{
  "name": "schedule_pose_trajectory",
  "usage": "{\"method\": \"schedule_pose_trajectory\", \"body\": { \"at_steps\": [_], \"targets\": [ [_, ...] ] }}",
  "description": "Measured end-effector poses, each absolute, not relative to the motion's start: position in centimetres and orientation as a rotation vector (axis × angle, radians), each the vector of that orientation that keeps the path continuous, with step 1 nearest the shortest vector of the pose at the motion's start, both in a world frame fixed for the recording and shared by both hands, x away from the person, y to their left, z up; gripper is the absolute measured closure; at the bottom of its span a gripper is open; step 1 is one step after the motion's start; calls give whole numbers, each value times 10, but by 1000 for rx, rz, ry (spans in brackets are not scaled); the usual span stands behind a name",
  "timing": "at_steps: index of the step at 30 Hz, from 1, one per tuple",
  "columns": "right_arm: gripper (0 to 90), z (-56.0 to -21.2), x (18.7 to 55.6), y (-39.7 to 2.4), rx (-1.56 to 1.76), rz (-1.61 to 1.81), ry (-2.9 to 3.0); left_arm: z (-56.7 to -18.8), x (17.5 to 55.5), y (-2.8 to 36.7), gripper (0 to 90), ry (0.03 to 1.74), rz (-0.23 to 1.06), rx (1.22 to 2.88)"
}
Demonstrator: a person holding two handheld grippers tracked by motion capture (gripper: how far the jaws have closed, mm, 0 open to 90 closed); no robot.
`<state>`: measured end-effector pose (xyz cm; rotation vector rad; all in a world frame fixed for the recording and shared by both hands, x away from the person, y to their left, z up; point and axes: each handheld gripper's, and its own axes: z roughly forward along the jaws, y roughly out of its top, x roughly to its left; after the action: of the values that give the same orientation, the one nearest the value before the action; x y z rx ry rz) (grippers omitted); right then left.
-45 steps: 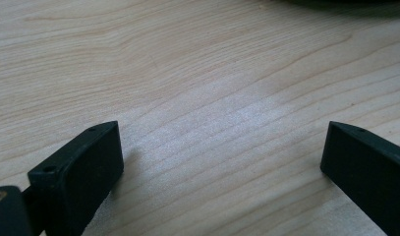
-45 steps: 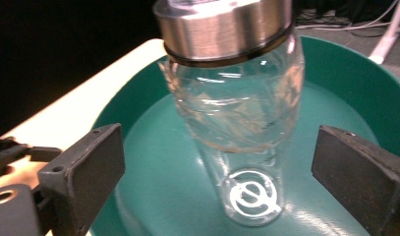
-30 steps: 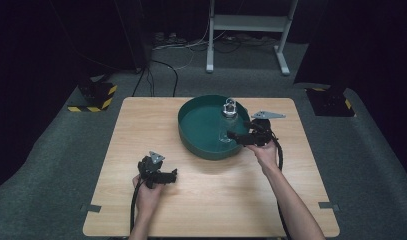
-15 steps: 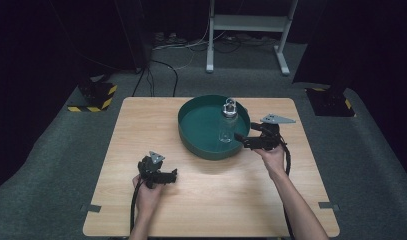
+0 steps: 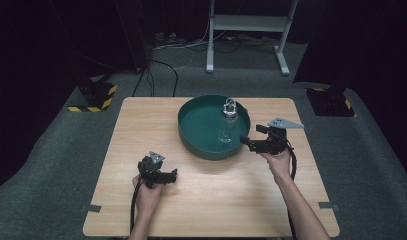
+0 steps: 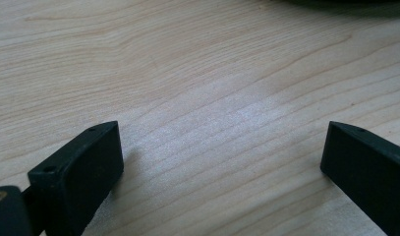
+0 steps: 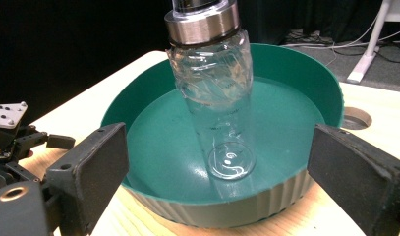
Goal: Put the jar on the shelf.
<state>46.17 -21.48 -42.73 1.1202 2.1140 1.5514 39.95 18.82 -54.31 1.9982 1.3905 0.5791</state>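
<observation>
Backing out of the green basin (image 5: 191, 137), the right tongs (image 5: 245, 141) now sit just outside its near right rim, where a second ago they reached over the wall beside the bottle; their jaws have just been closing a little, with nothing between them, and they stand well apart. The left tongs (image 5: 174, 174) have kept their place on the near left of the table (image 5: 141, 120).

A clear bottle (image 5: 228, 122) stands upright inside the basin, toward its right half, its base on the green floor and its long axis vertical. A metal collar rings its neck, and a looped cap tops it in the high view. In the right gripper view the bottle (image 7: 214, 98) rises straight ahead of the right tongs (image 7: 217, 162), between the lines of the two jaws but beyond the basin (image 7: 296, 83) wall, so they are apart from it. Faint graduation marks and small print run down the glass; they are too small to read, and I can make out no brand.

Any coming grasp likely turns on that wall: the bottle lies forward and left of the right tongs, which are much the nearer pair and would have to go over the rim to reach it.

In the left gripper view, the left tongs (image 6: 222, 167) are spread wide over bare wood, holding nothing, well away from the basin.
</observation>
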Motion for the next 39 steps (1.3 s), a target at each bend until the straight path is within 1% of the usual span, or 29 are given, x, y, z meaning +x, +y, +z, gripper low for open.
{"method": "schedule_pose_trajectory", "body": {
  "at_steps": [8,39],
  "targets": [
    [87,-432,453,-226,1136,1555,2098,-543,399,188,26,1390,579,2000],
    [100,-447,431,-249,1179,1560,2041,-543,399,188,26,1392,579,1997]
  ]
}}
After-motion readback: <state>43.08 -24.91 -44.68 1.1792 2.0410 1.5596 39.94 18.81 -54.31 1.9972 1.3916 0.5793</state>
